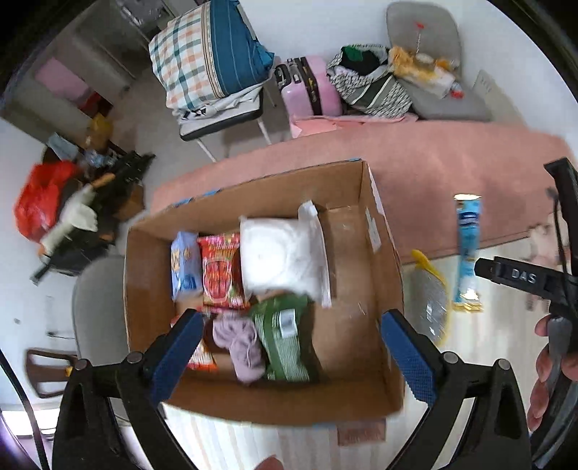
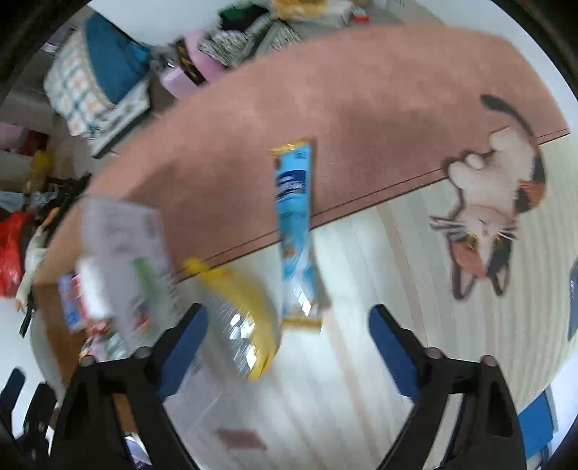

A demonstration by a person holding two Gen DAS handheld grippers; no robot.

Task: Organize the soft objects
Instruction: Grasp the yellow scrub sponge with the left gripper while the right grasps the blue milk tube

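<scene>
While both spread empty: left hand-held gripper [image 1: 289,347] above cardboard box [image 1: 383,253], right hand-held gripper [image 2: 289,332] over yellow packet [image 2: 242,314], blue sachet [image 2: 296,231].

A pink-and-cream cloth covers the surface [image 1: 433,170], with a cartoon cat [image 2: 495,213] printed at the right of the right wrist view. Pale floor [image 1: 151,105] and white wall [image 1: 318,25] fill the upper part of the left wrist view. At upper centre a folding chair [image 1: 220,121] carries a plaid bag [image 1: 206,54]; a pink suitcase [image 1: 310,86] stands beside it, and a grey chair [image 1: 433,61] at upper right holds clothes. At left sit a red plastic bag [image 1: 39,202] and dark clutter, with another grey chair [image 1: 97,303] below. Lighting is even, and the right wrist view is blurred.
</scene>
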